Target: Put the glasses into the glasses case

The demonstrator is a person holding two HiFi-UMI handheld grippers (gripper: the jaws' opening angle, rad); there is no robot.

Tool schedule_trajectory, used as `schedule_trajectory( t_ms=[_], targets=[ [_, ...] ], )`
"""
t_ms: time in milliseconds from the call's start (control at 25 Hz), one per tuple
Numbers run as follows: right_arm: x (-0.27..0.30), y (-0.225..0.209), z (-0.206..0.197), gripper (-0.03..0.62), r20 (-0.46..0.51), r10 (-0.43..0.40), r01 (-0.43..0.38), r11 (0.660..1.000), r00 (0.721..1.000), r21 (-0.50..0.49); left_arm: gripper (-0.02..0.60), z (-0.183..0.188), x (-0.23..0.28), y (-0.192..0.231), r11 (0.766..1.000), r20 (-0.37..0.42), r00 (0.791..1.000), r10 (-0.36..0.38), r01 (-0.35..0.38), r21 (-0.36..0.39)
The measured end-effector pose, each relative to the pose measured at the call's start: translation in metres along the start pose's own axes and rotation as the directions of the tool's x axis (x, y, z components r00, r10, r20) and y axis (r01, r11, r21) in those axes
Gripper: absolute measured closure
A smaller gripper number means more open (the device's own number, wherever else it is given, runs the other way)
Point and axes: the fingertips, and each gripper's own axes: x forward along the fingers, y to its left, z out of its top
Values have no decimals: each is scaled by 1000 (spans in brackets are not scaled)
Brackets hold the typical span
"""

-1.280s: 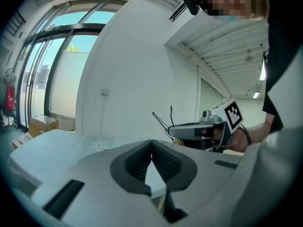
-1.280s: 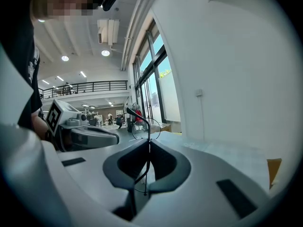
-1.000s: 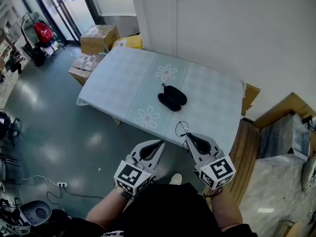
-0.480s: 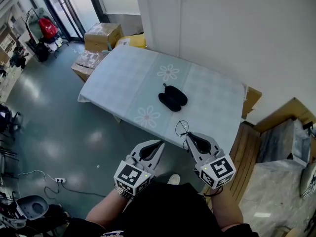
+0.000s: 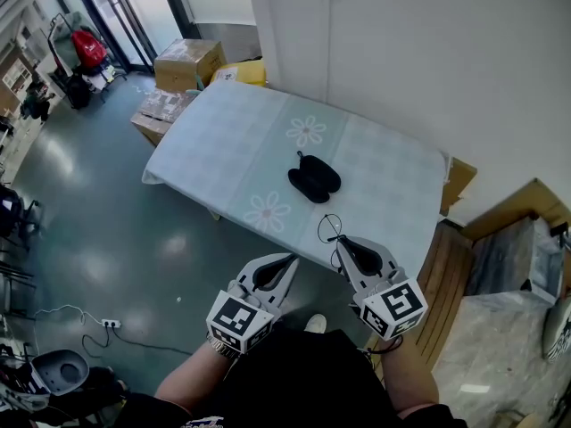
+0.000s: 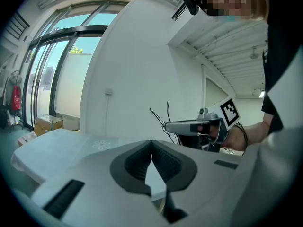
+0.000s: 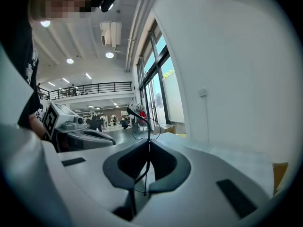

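Almost nothing has moved; the right hand-held gripper [image 5: 340, 243] stays clamped on the glasses [image 5: 329, 230], held off the surface [image 5: 223, 141]. The left hand-held gripper [image 5: 291, 259] is closed and empty. The glasses case [image 5: 314, 178] lies mid-surface, seemingly shut, so opening and insertion likely remain.

A big open workshop hall: cardboard boxes [image 5: 187, 63], glass doors [image 5: 134, 7], mezzanine railing [image 7: 87, 90].
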Motion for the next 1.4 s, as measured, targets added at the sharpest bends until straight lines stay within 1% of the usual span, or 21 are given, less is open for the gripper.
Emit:
schedule_trajectory(
  t_ms=[200,440,800,1000,1280,1400],
  targets=[
    [12,-2,3,563,8,-13,13,1000,1000,5,554,0,1,11,1000,-6,1000,-13,13,7],
    [36,-5,6,563,5,-50,50,999,999,14,554,3,4,40,999,-3,999,-42,42,9],
    [83,-15,15,563,-10,-139,139,990,990,20,554,8,20,93,991,-12,991,-130,130,-7],
    [106,-24,20,563,-17,-192,193,981,981,25,554,11,30,118,982,-30,982,-186,186,-17],
    [129,-34,16,563,-48,-254,255,967,966,-4,554,8,43,143,961,-53,960,-276,276,-6],
    [137,-37,17,563,-53,-286,286,958,957,-9,554,9,46,153,949,-62,947,-315,315,1]
  ],
)
